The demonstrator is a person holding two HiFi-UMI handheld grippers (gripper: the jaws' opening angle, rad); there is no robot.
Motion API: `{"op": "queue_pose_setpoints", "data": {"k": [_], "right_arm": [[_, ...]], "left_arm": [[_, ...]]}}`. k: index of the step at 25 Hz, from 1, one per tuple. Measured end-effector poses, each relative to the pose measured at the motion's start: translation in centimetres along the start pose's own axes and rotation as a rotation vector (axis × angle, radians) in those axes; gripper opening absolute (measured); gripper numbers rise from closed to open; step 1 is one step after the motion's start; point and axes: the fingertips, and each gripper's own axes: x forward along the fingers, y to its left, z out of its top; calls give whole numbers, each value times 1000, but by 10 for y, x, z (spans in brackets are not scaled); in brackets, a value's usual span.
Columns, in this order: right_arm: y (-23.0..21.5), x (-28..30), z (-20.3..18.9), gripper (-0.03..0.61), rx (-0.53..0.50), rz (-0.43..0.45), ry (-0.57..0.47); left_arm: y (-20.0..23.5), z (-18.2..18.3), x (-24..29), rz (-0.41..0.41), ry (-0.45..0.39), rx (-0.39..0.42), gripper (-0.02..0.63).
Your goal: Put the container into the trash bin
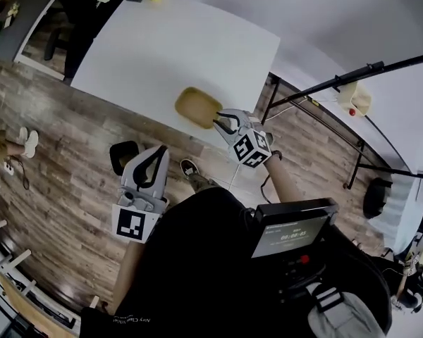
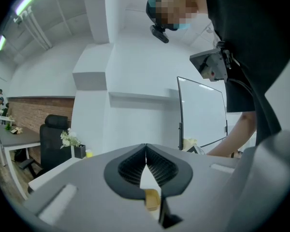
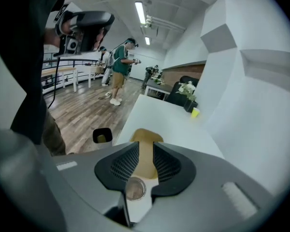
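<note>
Reaching for the container (image 1: 197, 106) on the worktop (image 1: 162, 48): right gripper (image 1: 224, 123) fingers apart beside it, empty; left gripper (image 1: 157, 153) fingers together, empty. Next, probably: close on its rim.

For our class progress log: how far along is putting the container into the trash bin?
Done: nothing yet; the container sits on the table. In hand: the right tool, open, lines up on it without gripping. To do: grasp, carry, drop into the trash bin on the floor.
</note>
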Motion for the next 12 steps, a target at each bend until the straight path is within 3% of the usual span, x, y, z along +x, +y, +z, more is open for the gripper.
{"op": "queue_pose_setpoints", "data": {"k": [7,12], "right_arm": [[33,37,-49,132,-281,199,182],[33,52,-75,137,-391,247,263]], "left_arm": [[11,-4,-14,58,8,-8,3],[16,-8,-24,104,15,-14,3]]}}
